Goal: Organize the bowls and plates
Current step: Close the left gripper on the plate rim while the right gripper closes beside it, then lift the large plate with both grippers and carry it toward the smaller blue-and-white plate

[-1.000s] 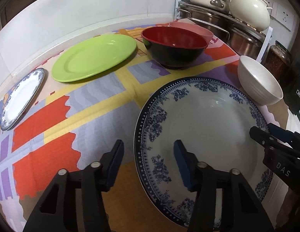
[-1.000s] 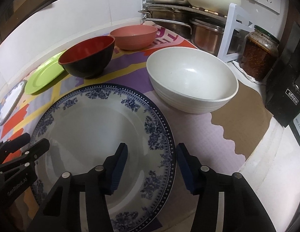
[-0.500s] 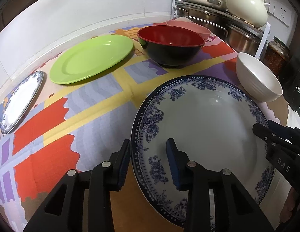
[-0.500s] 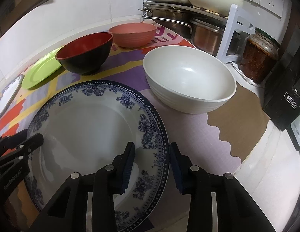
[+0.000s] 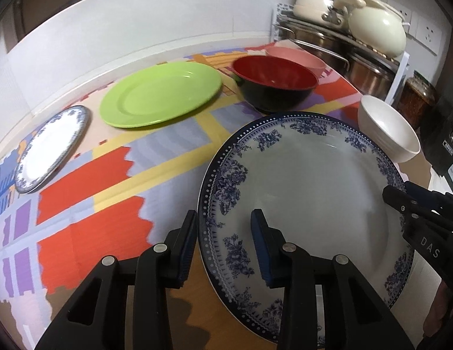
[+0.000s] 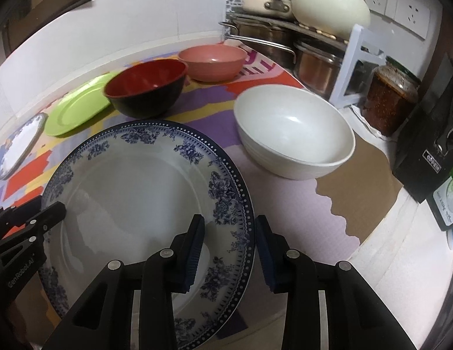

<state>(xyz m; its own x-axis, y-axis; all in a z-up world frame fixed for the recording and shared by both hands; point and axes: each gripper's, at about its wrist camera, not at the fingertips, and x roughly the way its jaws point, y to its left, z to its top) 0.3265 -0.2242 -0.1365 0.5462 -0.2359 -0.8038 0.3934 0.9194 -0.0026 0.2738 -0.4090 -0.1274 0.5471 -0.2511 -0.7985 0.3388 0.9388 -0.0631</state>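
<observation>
Nearest to us, the left tongs [image 5: 223, 243] straddle the left rim of the large blue-and-white plate [image 5: 308, 186], one pad outside the edge and one over the plate face; we see a gap on both sides, so they are parted, not clenched. The right tongs [image 6: 229, 246] do the same on the plate's right rim, also parted around the edge with nothing gripped (contact with the rim we cannot tell). The plate sits at the near edge of the counter [image 6: 357, 172], partly on bare brown surface and partly on a colourful patchwork mat [image 5: 89, 180] of red, purple, yellow and grey blocks.

Just beyond the plate on the right we see a white bowl [image 6: 293, 131], upright, close to the plate rim but apart from it. Behind the plate stands a red-and-black bowl [image 5: 274, 86], and just behind that a pink bowl [image 6: 212, 61]. To the left of those lies a green plate [image 5: 160, 93] flat on the mat, and further left a small blue-rimmed plate [image 5: 50, 148] near the mat's edge.

At the back right, a metal rack [image 6: 285, 29] holds steel pots below and cream pots [image 6: 328, 3] on top. Beside it a jar [image 6: 391, 102] of dark red contents, then a black appliance [image 6: 430, 151]. White tiled wall [image 5: 139, 29] behind, with sockets [image 6: 395, 5] upper right.
</observation>
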